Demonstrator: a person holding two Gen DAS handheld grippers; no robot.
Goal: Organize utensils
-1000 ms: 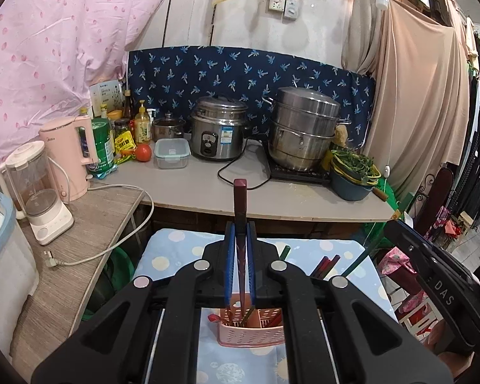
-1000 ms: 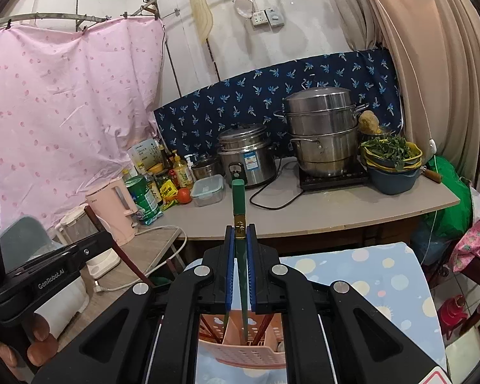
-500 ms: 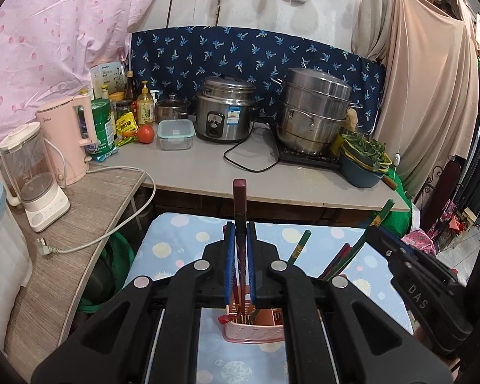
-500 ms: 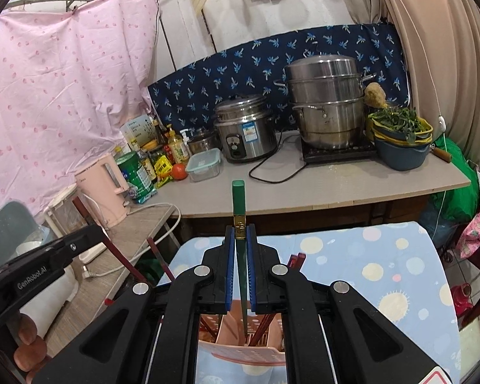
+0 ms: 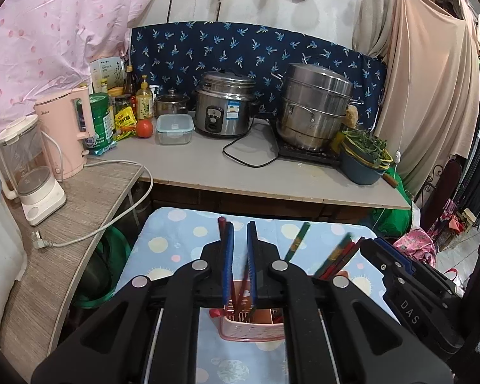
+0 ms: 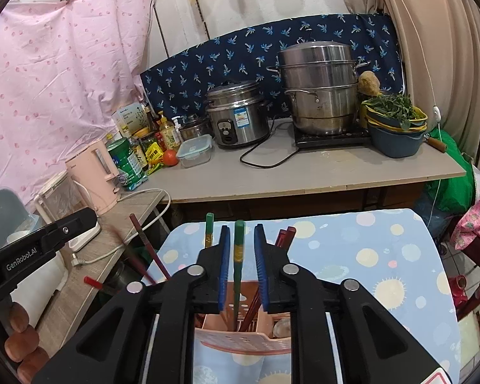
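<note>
- The left gripper hovers over the pink utensil basket, its jaws parted a little; a dark red chopstick stands just outside the left blue pad.
- The right gripper hangs over the same basket, jaws parted, with a green chopstick standing loose between the pads, its lower end in the basket.
- The basket sits on a tabletop under a blue dotted cloth, with more red and green chopsticks leaning in it.
</note>
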